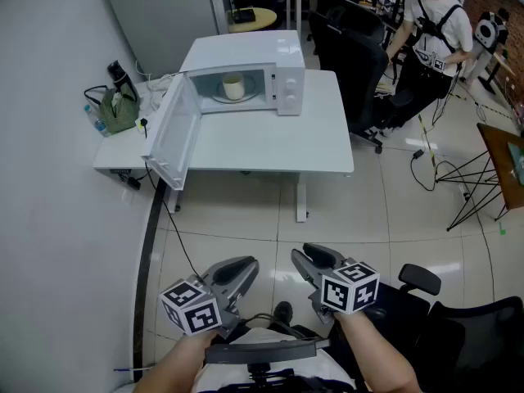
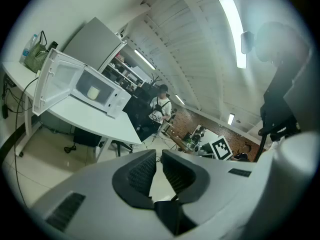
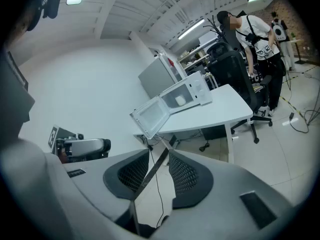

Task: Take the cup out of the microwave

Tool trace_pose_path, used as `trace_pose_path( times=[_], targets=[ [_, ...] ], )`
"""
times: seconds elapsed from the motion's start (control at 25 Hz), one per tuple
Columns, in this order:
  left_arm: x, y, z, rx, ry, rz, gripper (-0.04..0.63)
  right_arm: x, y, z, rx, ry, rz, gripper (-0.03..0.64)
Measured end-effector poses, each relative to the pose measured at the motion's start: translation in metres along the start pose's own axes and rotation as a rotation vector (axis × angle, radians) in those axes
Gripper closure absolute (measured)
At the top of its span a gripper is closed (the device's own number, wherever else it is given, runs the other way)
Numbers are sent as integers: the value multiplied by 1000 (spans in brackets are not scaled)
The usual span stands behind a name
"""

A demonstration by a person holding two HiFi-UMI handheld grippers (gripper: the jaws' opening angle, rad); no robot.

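Far left on the white rectangular worktop (image 1: 270, 142), a green fabric bag (image 1: 119, 111); just beside it, the white boxy microwave (image 1: 288, 79) with door (image 1: 173, 133) swung wide open; inside, upright on the round turntable plate (image 1: 219, 98), the cream ceramic cup (image 1: 234, 86); well apart from all that, over the tiled floor (image 1: 393, 228), left tongs (image 1: 244, 267) narrowly parted, gripping nothing; right tongs (image 1: 309, 260) likewise slightly apart, empty.

The cup (image 1: 234, 87) sits in the microwave (image 1: 288, 84) on the table (image 1: 270, 142). A bag (image 1: 119, 111) stands left of it.
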State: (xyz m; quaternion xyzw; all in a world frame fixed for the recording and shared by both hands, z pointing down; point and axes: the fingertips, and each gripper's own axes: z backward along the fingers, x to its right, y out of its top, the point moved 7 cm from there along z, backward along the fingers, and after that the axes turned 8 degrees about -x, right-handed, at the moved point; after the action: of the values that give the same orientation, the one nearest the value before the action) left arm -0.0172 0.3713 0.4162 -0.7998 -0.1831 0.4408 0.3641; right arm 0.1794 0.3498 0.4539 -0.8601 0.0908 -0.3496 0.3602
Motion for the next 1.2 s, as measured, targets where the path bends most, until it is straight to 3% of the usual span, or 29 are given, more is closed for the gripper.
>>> trace_pose_path(
  times=[0.32, 1.2],
  targets=[
    [14, -1, -10, -14, 4, -6, 549, 8, 2, 13, 10, -3, -4, 468],
    [-7, 9, -18, -26, -34, 4, 549, 10, 6, -8, 12, -38, -20, 466]
  ],
)
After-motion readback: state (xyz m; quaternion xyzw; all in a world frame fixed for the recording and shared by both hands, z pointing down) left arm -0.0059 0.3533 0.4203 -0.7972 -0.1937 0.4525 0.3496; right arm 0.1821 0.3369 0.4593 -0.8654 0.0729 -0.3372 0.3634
